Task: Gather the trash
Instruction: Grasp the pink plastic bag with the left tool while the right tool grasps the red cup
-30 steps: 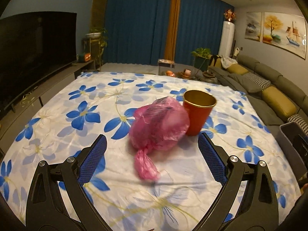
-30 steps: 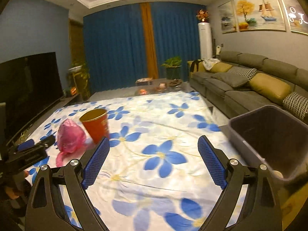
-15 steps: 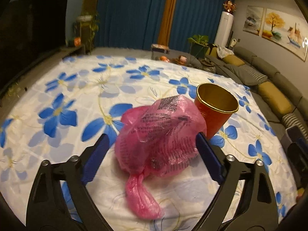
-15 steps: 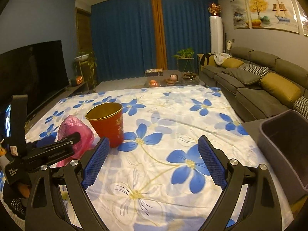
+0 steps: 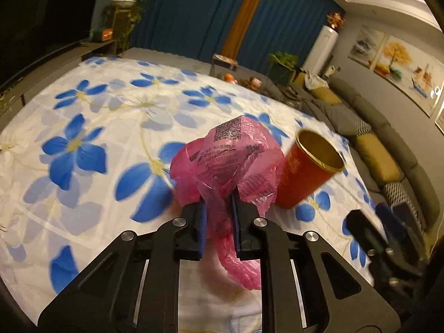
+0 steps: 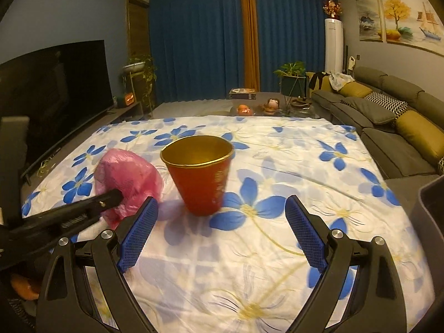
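A crumpled pink plastic bag (image 5: 230,155) lies on the flowered cloth, with a red paper cup (image 5: 305,174) upright just to its right. My left gripper (image 5: 219,216) is closing, and its blue pads pinch the bag's gathered neck. In the right wrist view the same pink bag (image 6: 127,169) sits left of the red cup (image 6: 201,174), and the left gripper's black finger (image 6: 108,198) reaches into the bag from the left. My right gripper (image 6: 222,224) stands open, a little short of the cup, with nothing between its fingers.
The flowered tablecloth (image 6: 305,166) covers a wide table. A dark grey bin (image 6: 433,208) stands at the right edge. A grey sofa (image 6: 388,127) runs along the right, and a television (image 6: 52,94) stands at the left. A low table with small objects (image 6: 258,106) stands beyond.
My left gripper moved forward over the pink bag and closed from wide open onto its neck. My right gripper swung left, bringing the red cup to the middle of its view.
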`<state>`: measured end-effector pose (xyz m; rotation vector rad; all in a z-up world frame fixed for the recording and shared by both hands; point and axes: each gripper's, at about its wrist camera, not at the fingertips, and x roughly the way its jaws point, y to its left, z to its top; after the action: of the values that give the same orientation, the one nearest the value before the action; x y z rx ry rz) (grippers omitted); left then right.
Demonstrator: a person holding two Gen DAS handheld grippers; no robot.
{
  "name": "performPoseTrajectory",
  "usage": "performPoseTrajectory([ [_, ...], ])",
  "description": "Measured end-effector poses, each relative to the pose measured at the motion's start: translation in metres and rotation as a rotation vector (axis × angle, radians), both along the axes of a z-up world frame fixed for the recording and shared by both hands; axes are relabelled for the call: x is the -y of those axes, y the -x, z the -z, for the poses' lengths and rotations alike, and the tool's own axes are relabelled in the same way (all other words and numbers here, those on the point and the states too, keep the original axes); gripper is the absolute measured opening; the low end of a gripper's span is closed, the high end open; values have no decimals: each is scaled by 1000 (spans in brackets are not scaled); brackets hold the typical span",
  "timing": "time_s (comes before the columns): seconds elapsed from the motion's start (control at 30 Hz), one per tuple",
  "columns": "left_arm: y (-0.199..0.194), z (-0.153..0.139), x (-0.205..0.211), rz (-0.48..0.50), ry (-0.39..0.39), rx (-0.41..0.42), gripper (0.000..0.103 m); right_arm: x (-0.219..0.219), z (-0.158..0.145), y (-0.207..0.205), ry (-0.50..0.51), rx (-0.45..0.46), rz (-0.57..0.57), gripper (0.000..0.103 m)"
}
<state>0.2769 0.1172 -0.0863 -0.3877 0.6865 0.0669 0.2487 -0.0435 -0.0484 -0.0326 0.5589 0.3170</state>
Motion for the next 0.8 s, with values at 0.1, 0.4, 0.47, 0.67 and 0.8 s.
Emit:
performPoseTrajectory([
  [0.1,5,-10,-11,-65,-43,18,14,-12,2,-8,3,-4,4,89],
  [0.4,14,-25,-34,-140,-57,55,14,-34,5,-39,-14,-10,39,89],
  [0.47,15,-27,-35,-143,-58,60,14,-37,6,-45,-20,-15,48,89],
  [0.67,16,-28,-36,-140,-53,59,14,-42,11,-56,-28,-25,59,89],
  [0.8,15,-27,-35,-139,-53,56,14,-42,12,-60,-39,-32,63,83],
])
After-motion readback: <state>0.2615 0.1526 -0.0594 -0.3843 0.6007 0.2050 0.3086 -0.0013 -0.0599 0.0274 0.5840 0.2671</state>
